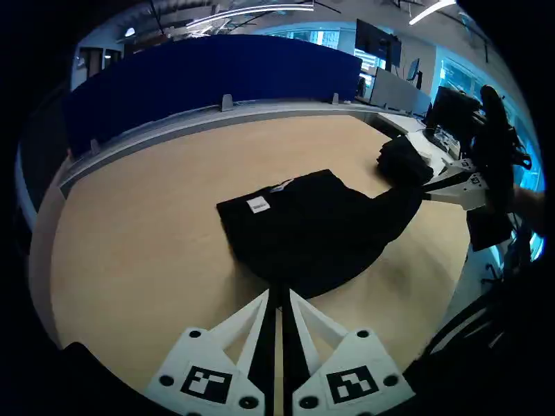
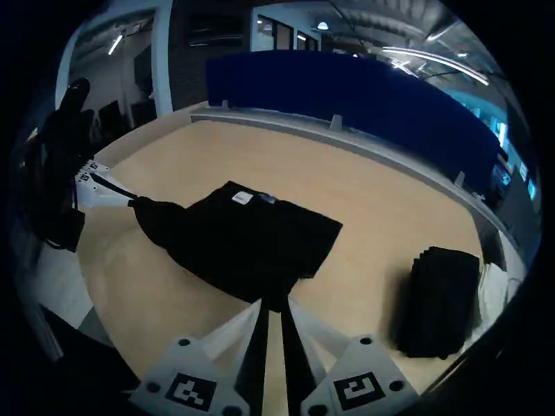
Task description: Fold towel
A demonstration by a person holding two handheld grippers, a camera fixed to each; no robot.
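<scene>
A black towel (image 1: 312, 229) with a small white label (image 1: 258, 204) lies partly folded on the wooden table (image 1: 139, 229). At the bottom of the left gripper view, my left gripper (image 1: 279, 295) is shut on the towel's near edge. My right gripper (image 1: 454, 191) stands farther off at the right, pinching a lifted corner of the cloth. In the right gripper view the towel (image 2: 250, 236) spreads ahead, and my right gripper (image 2: 274, 305) is shut on its near edge. There my left gripper (image 2: 111, 191) holds the raised corner at the left.
A stack of folded black towels (image 2: 440, 301) (image 1: 402, 159) sits on the table beside the towel. A blue partition (image 1: 208, 69) and a grey rail (image 1: 208, 118) run along the far edge. Monitors (image 1: 378, 41) and a dark chair (image 2: 62, 139) stand beyond the table.
</scene>
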